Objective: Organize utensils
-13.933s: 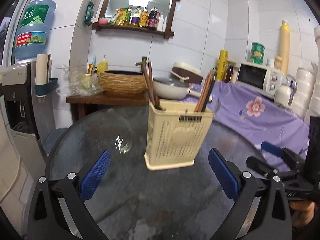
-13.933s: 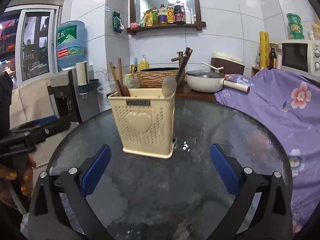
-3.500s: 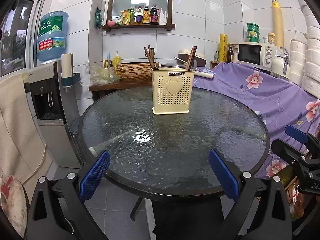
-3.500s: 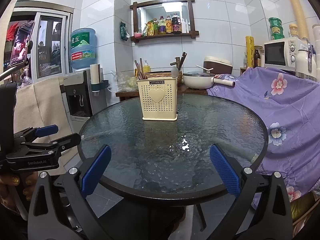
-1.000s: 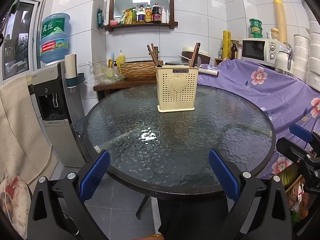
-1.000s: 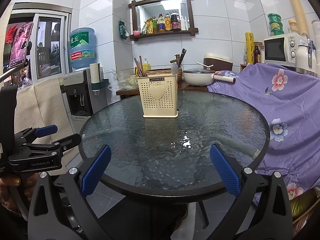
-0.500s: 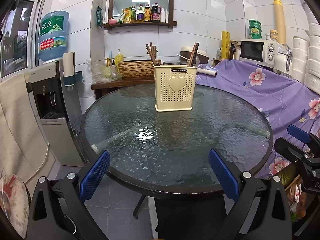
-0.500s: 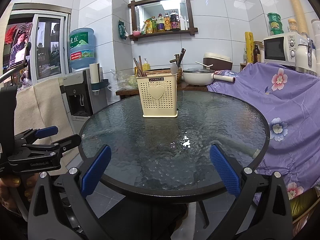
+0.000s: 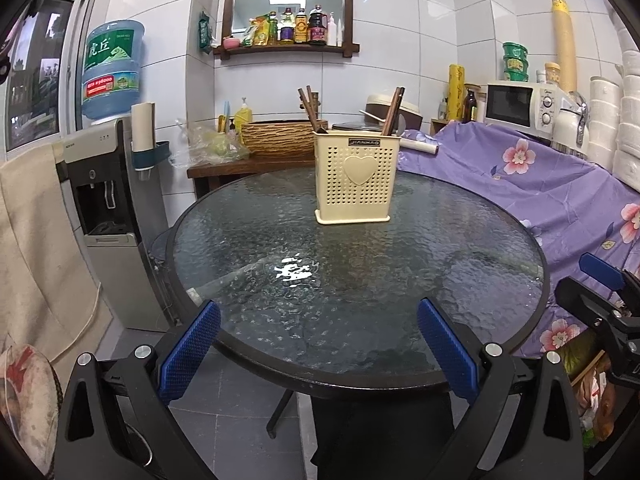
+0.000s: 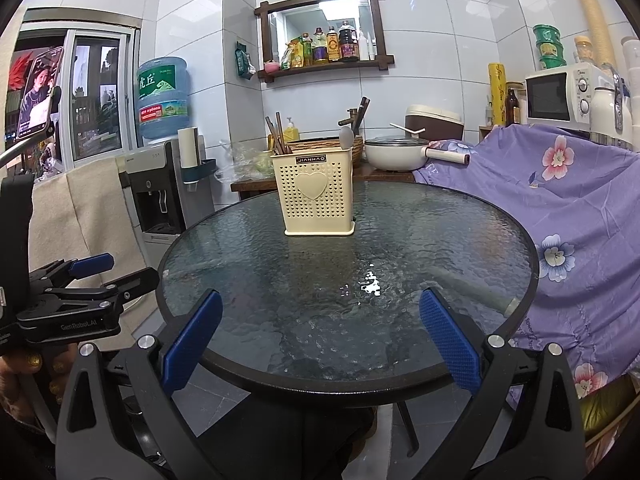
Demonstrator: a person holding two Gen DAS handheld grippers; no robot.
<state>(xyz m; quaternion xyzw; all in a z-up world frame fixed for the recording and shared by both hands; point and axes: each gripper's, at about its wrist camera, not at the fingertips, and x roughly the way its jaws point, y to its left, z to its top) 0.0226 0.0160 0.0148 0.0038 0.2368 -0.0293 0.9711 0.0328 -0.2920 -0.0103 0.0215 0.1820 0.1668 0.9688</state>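
A cream perforated utensil holder (image 9: 356,178) with a heart on its front stands on the far part of the round glass table (image 9: 460,264); it also shows in the right wrist view (image 10: 318,196). Brown chopsticks (image 9: 308,108) stick up at its left and more chopsticks (image 9: 394,110) at its right. A pale spoon (image 10: 346,136) stands in its right side. My left gripper (image 9: 318,348) is open and empty, held off the table's near edge. My right gripper (image 10: 318,336) is open and empty, also off the near edge.
A water dispenser (image 9: 108,184) stands left of the table. A wooden side table (image 9: 248,168) with a woven basket (image 9: 280,142) is behind. A purple flowered cloth (image 9: 540,184) covers furniture at right, with a microwave (image 9: 524,106) beyond. A white pan (image 10: 396,154) sits behind the holder.
Both grippers have pulled back from close to the holder to beyond the table's near edge. Over the last second only small drift shows.
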